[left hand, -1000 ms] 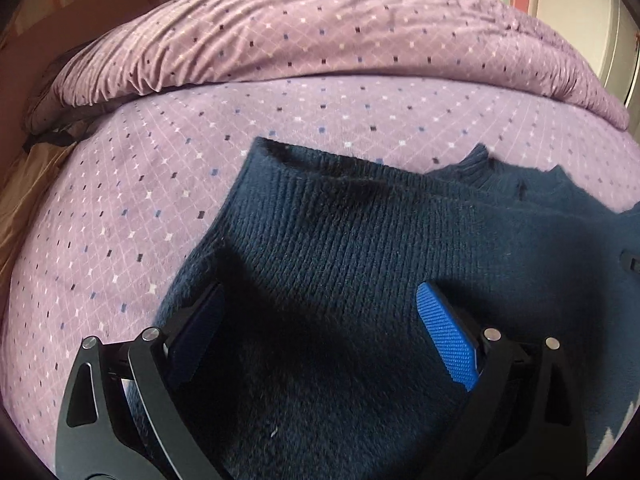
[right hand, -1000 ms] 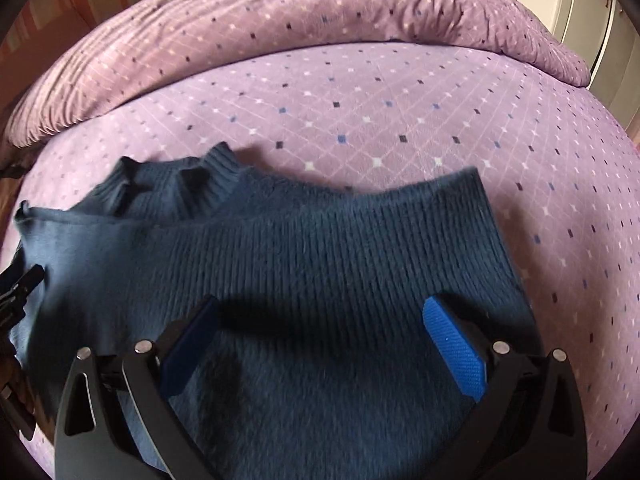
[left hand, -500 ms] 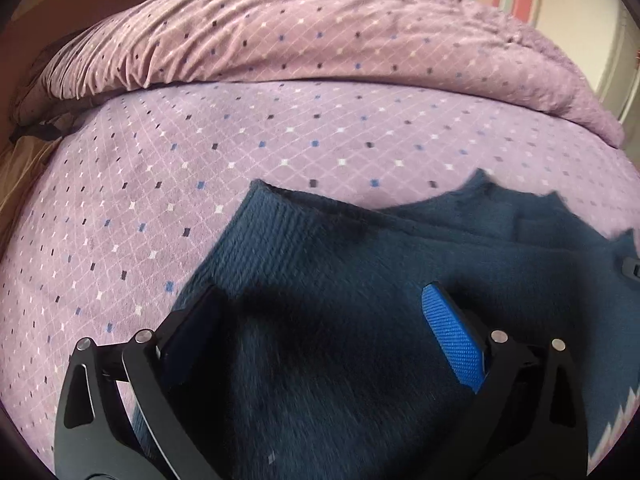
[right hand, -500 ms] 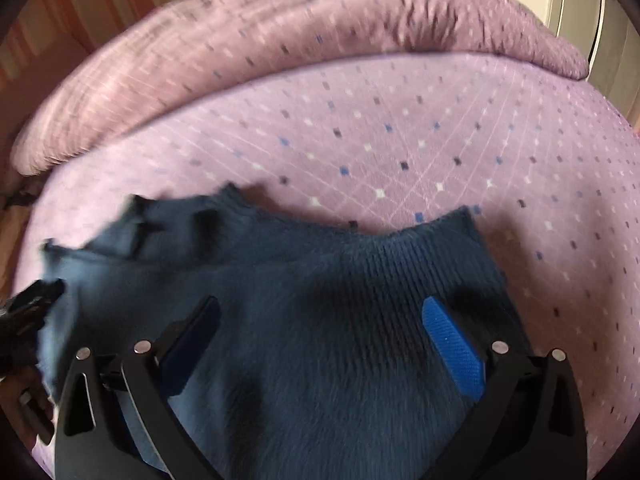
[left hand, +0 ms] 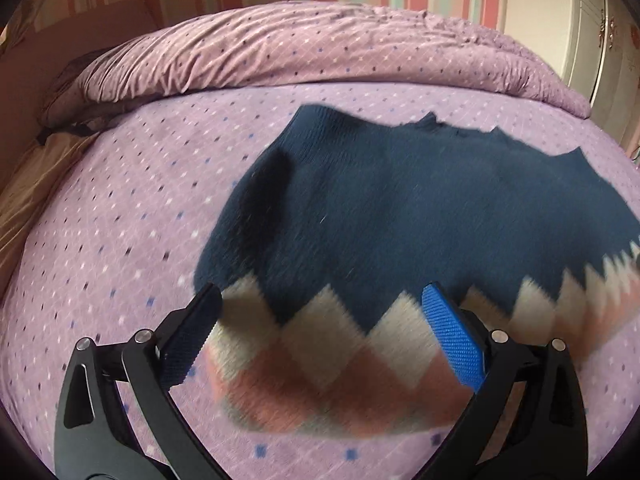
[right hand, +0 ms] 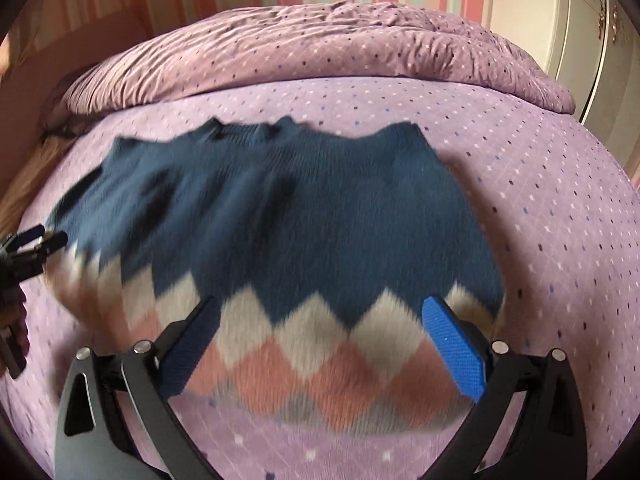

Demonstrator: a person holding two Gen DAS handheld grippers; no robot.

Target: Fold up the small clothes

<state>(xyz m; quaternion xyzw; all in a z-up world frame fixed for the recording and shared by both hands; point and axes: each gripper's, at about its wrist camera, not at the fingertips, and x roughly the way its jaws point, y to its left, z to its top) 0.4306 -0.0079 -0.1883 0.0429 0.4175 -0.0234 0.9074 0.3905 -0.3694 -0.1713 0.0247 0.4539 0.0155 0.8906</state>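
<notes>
step: fold laid, both grippers clear | sweater point(left hand: 400, 208) flat on bed point(left hand: 120, 220), navy part over argyle hem | left gripper point(left hand: 320, 332) fingers apart, empty | right gripper point(right hand: 320, 336) fingers apart, empty | next: likely grab a side edge, fold across

We see soft, even daylight in both fisheye views. The sweater point(left hand: 400, 208) is smeared by motion blur, most at its patterned hem. The bed point(right hand: 560, 208) bends at the dark, vignetted edges, and the fingers point(right hand: 454, 354) look sharp.
</notes>
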